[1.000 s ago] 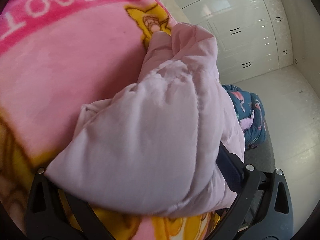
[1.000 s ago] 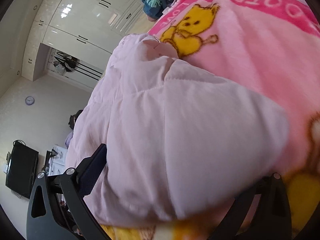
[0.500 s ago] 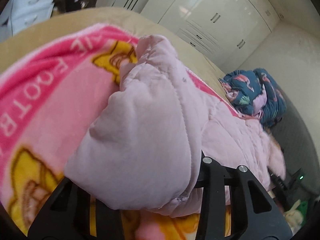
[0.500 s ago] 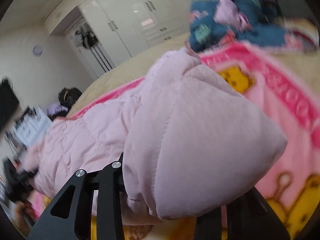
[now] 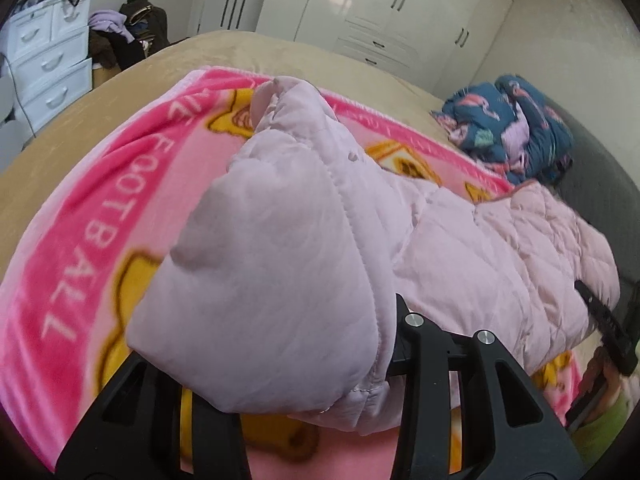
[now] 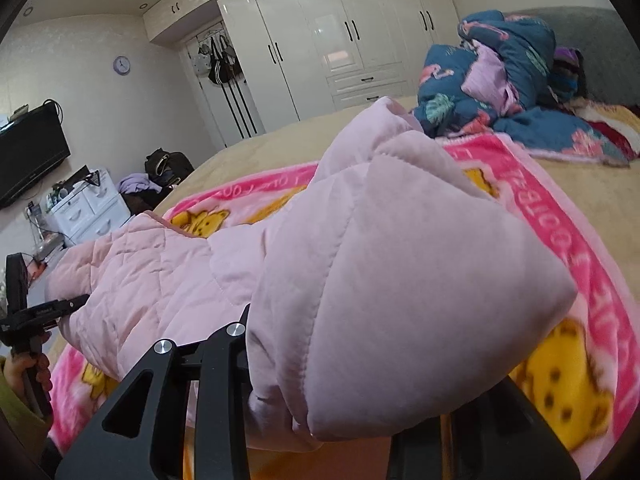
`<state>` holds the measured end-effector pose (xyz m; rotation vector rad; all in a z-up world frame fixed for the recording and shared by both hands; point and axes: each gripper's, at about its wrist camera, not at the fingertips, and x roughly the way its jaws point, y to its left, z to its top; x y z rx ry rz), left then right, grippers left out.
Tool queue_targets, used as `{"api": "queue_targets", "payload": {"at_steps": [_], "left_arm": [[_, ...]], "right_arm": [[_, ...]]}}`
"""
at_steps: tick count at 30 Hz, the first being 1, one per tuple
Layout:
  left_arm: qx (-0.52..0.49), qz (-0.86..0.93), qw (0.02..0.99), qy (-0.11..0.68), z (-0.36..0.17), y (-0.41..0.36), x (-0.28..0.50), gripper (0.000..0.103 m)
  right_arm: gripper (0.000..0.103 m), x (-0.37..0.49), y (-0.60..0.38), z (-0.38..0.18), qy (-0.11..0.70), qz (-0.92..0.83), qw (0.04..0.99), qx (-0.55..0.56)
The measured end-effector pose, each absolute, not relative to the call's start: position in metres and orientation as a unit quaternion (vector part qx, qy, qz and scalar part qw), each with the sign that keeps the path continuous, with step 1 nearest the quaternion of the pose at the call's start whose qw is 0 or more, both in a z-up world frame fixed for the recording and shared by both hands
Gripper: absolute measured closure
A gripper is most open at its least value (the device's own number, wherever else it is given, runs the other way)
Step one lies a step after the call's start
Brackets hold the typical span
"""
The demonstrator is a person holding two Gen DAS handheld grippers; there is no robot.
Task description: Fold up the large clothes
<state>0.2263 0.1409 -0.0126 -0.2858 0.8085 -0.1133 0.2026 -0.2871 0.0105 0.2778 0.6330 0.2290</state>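
Jaws: both grippers clamp pale pink jacket (image 5: pixel 272 280) | fingertips: hidden by fabric

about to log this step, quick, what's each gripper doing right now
Left gripper: closed on a padded corner of the pale pink quilted jacket.
Right gripper: closed on another padded corner of the same jacket.

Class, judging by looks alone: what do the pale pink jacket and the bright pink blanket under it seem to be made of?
Pale pink jacket: likely smooth, matte synthetic shell with padding; stitched quilt lines puff between seams.
Bright pink blanket: probably plush fleece; fuzzy, soft-edged printed bears and lettering.
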Motion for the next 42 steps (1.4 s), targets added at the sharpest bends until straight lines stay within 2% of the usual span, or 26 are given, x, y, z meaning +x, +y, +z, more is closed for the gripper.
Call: {"api": "queue_targets", "payload": {"at_steps": [4, 10, 14, 16, 19, 20, 21, 25, 26, 35, 42], "left_arm": [[-0.119, -0.052, 0.905, 0.405, -0.028, 0.137, 0.202, 0.070], [-0.112, -0.038, 0.903, 0.412, -0.042, 0.136, 0.192, 0.066], [-0.113, -0.025, 0.903, 0.415, -0.052, 0.136, 0.188, 0.060], [-0.117, -0.018, 0.901, 0.418, -0.055, 0.137, 0.185, 0.056], [-0.121, -0.008, 0.897, 0.425, -0.053, 0.140, 0.178, 0.043], [-0.123, -0.002, 0.896, 0.428, -0.051, 0.142, 0.173, 0.035], [-0.125, 0.003, 0.895, 0.428, -0.049, 0.143, 0.169, 0.028], [-0.130, 0.011, 0.896, 0.424, -0.036, 0.143, 0.144, 0.011], [-0.128, 0.011, 0.899, 0.418, -0.032, 0.140, 0.136, 0.009], [-0.099, -0.013, 0.926, 0.364, -0.002, 0.111, 0.065, 0.009], [-0.091, -0.021, 0.941, 0.326, 0.012, 0.094, 0.030, 0.009]], "right_arm": [[0.071, 0.181, -0.289, -0.004, 0.333, 0.102, 0.926, 0.145], [0.064, 0.170, -0.299, -0.039, 0.367, 0.075, 0.906, 0.195], [0.049, 0.167, -0.308, -0.057, 0.386, 0.064, 0.890, 0.233], [0.038, 0.164, -0.315, -0.065, 0.397, 0.057, 0.879, 0.258], [0.022, 0.157, -0.323, -0.067, 0.409, 0.052, 0.868, 0.276], [0.012, 0.151, -0.326, -0.066, 0.410, 0.040, 0.868, 0.277], [0.007, 0.146, -0.329, -0.063, 0.408, 0.030, 0.870, 0.275], [0.007, 0.124, -0.332, -0.047, 0.403, 0.013, 0.879, 0.254], [0.006, 0.119, -0.331, -0.043, 0.399, 0.010, 0.883, 0.246], [0.004, 0.049, -0.278, 0.015, 0.317, 0.030, 0.941, 0.115], [0.004, 0.011, -0.224, 0.033, 0.301, 0.100, 0.946, 0.065]]}}
